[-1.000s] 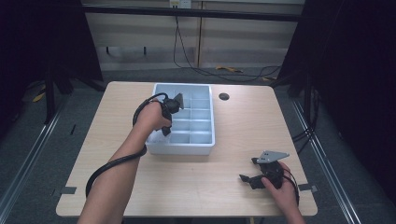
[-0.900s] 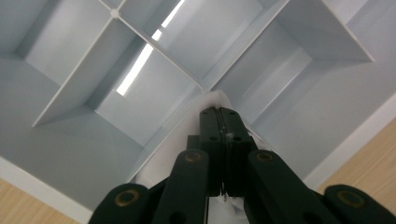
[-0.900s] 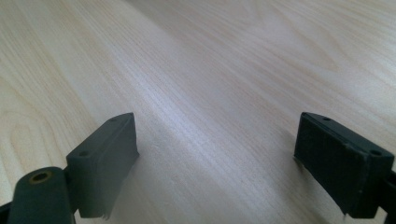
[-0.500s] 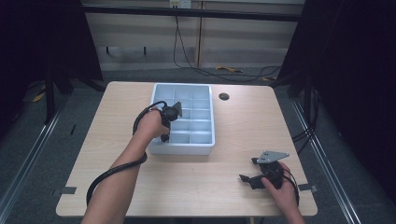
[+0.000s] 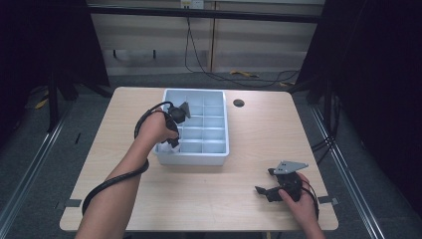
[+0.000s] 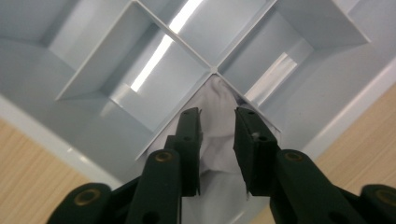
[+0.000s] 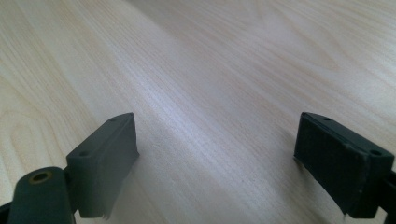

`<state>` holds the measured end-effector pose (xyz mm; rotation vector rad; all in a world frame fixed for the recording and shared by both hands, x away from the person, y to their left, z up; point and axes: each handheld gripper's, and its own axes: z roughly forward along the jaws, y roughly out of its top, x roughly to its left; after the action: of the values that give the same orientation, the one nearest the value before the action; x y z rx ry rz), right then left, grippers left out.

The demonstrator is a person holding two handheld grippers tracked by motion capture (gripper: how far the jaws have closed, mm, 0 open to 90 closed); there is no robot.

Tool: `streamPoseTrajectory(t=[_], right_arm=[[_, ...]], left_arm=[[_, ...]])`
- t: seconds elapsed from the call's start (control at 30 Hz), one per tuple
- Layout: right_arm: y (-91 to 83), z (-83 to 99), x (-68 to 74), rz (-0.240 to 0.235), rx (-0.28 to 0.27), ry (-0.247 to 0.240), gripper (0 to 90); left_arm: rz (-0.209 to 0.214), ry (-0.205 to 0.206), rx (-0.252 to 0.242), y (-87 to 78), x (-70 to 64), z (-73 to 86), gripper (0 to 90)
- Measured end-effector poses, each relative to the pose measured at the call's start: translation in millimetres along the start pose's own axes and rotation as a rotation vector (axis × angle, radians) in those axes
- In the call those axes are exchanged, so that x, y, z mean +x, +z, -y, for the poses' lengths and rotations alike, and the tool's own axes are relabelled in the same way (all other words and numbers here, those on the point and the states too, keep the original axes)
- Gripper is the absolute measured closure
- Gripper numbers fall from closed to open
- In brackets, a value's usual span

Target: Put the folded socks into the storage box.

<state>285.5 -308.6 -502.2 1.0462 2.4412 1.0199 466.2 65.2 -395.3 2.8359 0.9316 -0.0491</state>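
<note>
white cloth (image 6: 217, 140) | soft, crumpled | in near-left corner compartment of light-blue divided tray (image 5: 216, 158) | tray flat on table

One counter (image 5: 209, 199) carries one pale blue compartment tray (image 5: 219, 157). The tray's grid runs three compartments across and, as far as the high view shows past the hand, about five deep. One white cloth-like piece (image 6: 219, 140) lies in one compartment near the tray's corner. Two tongs are in use, the left tongs (image 6: 217, 114) and the right tongs (image 5: 266, 191), each with two black jaws. One dark round hole (image 5: 238, 103) sits in the counter top.
</note>
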Motion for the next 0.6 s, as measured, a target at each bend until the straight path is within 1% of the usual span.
streamPoseTrajectory(t=[0.03,0.13,0.2,0.27,0.3,0.37,0.47,0.57,0.6], right_arm=[[0.0,0.0,0.0,0.000,0.000,0.000,12.4],[0.0,0.0,0.0,0.000,0.000,-0.001,12.4],[0.0,0.0,0.1,0.001,0.000,0.001,12.4],[0.0,0.0,0.1,0.001,0.000,0.001,12.4],[0.0,0.0,0.1,0.001,0.000,0.000,12.4],[-0.1,0.0,0.3,0.000,0.002,0.004,12.4],[-0.1,0.0,0.3,0.000,0.001,0.003,12.4],[-0.1,0.0,0.2,-0.001,0.001,0.004,12.4],[-0.2,0.0,0.3,-0.001,0.001,0.005,12.5]], left_arm=[[0.000,-0.006,-0.010,-2.3,0.0,1.5,69.6],[0.011,-0.007,-0.028,-7.8,0.5,6.0,63.7],[0.020,-0.009,-0.029,-9.8,0.5,8.8,58.2],[0.022,-0.029,-0.023,-11.8,0.6,11.1,53.6],[0.021,-0.035,-0.027,-12.7,0.5,12.2,51.6],[0.013,-0.027,-0.034,-15.6,0.5,14.8,47.8],[0.014,-0.031,-0.041,-18.7,-0.4,18.6,41.4],[0.034,-0.027,-0.059,-21.3,0.0,22.7,38.7],[0.032,-0.028,-0.056,-22.4,-0.2,24.0,37.8]])
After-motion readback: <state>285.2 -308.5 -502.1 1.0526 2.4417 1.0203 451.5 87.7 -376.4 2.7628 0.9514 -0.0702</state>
